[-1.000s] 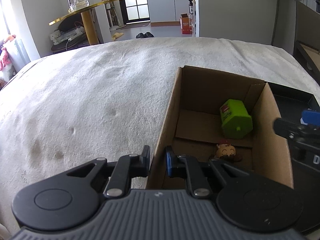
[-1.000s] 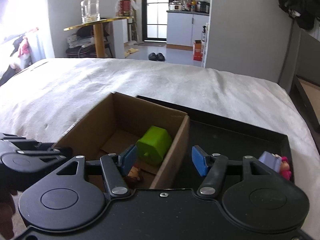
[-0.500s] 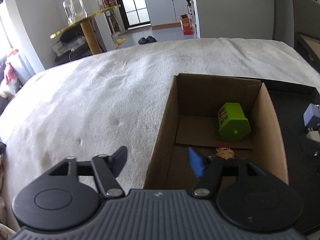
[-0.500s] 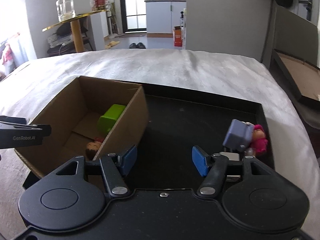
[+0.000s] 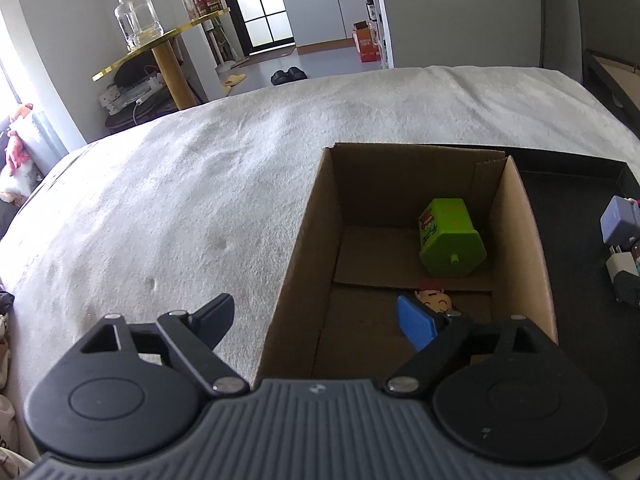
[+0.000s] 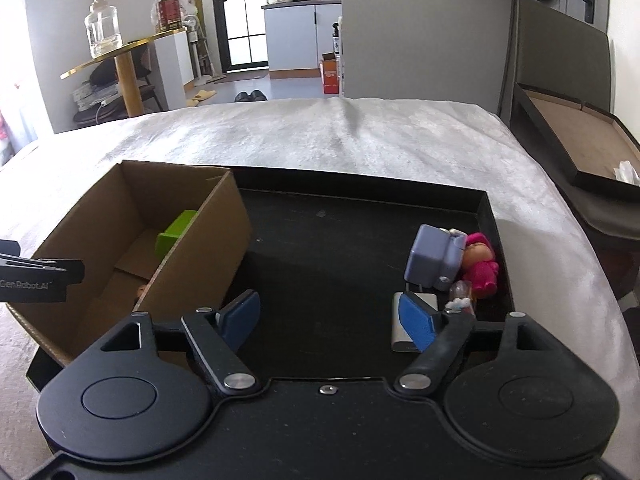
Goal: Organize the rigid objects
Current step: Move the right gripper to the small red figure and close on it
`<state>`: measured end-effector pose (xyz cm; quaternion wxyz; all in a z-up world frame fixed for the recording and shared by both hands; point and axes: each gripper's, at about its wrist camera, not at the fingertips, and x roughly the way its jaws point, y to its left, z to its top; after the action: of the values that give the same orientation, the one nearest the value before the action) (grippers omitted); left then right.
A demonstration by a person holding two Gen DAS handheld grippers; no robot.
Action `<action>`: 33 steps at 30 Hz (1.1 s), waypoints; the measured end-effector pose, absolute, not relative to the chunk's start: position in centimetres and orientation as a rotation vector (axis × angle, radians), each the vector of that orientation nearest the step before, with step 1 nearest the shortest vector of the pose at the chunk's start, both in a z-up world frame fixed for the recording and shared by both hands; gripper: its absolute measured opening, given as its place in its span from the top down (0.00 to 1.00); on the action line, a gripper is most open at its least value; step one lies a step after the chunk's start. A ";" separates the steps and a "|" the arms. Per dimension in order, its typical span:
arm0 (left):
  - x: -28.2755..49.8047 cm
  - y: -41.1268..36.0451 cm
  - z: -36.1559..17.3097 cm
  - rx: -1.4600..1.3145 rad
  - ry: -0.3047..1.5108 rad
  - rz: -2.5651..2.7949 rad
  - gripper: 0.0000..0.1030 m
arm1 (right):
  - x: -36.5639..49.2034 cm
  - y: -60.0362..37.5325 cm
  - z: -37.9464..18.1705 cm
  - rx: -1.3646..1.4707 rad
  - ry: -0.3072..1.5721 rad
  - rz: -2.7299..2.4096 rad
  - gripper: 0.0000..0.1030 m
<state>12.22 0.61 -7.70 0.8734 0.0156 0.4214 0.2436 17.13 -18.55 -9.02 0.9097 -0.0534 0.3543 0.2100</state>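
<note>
An open cardboard box sits on the bed with a green toy and a small figure's head inside. My left gripper straddles the box's near left wall; its jaws are opening and the pads stand clear of the wall. Beside the box lies a black tray holding a purple block, a pink doll and a white charger. My right gripper hovers over the tray, jaws opening with nothing between them; its right fingertip is close to the charger.
A white blanket covers the bed around the box and tray. A gold side table with a glass jar stands beyond the bed's far left. A dark framed board leans at the right edge.
My left gripper went from shut at the box wall to wide open. My right gripper swung from over the box to over the tray near the toys, and its jaws spread wider.
</note>
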 end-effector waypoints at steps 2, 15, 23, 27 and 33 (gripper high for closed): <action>12.4 0.5 -7.8 0.039 0.885 0.517 0.14 | 17.3 -19.0 -9.3 -0.108 0.733 0.429 0.26; 13.5 -0.1 -8.1 0.057 0.905 0.543 0.12 | 19.3 -21.7 -11.1 -0.090 0.772 0.354 0.36; 13.8 -0.7 -8.4 0.076 0.915 0.534 0.12 | 21.1 -23.5 -12.4 -0.075 0.796 0.272 0.62; 14.0 -0.9 -8.4 0.083 0.921 0.532 0.12 | 22.0 -24.3 -12.9 -0.065 0.806 0.236 0.62; 14.1 -1.4 -8.4 0.095 0.923 0.527 0.12 | 22.8 -24.6 -14.0 -0.092 0.833 0.228 0.73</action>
<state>14.10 -1.40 -8.36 0.8611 0.0455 0.4399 0.2510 22.76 -24.60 -14.04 0.9072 -0.0444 0.4036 0.1104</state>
